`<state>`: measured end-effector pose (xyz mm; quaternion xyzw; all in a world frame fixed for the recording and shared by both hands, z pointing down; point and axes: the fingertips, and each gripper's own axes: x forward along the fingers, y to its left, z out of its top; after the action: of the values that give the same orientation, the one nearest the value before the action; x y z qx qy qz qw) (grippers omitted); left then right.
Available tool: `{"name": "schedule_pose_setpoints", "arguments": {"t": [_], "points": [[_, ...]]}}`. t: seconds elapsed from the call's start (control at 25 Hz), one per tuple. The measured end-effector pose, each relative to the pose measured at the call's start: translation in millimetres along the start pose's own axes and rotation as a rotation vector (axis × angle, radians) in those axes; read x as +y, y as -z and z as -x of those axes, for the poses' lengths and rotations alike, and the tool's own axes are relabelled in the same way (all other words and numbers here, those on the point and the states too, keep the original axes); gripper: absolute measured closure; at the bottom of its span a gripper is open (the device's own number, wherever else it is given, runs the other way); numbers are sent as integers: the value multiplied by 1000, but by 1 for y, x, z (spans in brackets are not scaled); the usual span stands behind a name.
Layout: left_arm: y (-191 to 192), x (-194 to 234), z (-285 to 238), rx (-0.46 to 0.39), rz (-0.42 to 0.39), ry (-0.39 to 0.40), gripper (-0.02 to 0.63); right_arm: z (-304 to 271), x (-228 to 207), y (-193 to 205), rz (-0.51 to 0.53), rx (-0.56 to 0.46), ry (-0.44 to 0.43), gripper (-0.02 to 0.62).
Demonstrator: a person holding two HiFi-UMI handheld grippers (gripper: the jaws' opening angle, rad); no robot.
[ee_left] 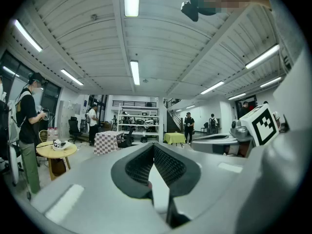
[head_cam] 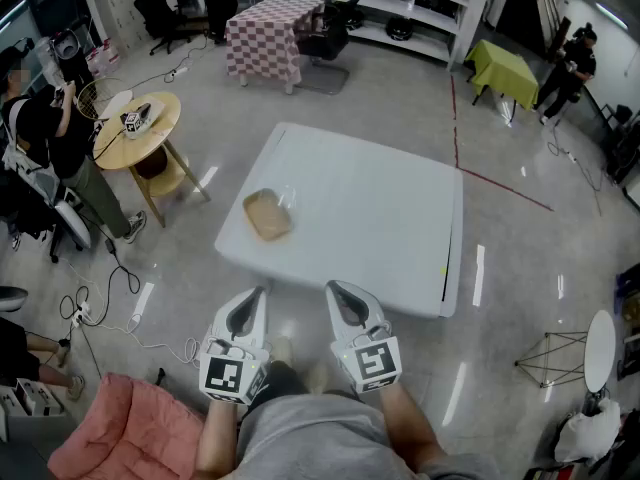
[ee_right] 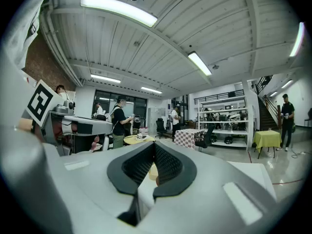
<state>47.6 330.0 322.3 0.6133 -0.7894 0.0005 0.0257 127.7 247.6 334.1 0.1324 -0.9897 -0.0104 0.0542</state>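
The wide white desk (head_cam: 380, 218) stands on a glossy floor. Near its left edge sits a tan shallow container (head_cam: 266, 215) with a clear film at its far side. Its inside looks plain tan, and the contents are too small to make out. Well short of the desk, the left tool (head_cam: 255, 298) and right tool (head_cam: 340, 292) hover side by side. Each has its jaws pressed together, pinching nothing.
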Motion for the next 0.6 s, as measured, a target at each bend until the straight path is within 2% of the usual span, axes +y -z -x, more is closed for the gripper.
{"name": "schedule_pose_setpoints", "arguments": {"t": [0.6], "points": [[-5, -1, 4, 4, -8, -26, 595, -2, 3, 1, 0, 18, -30, 592]]}}
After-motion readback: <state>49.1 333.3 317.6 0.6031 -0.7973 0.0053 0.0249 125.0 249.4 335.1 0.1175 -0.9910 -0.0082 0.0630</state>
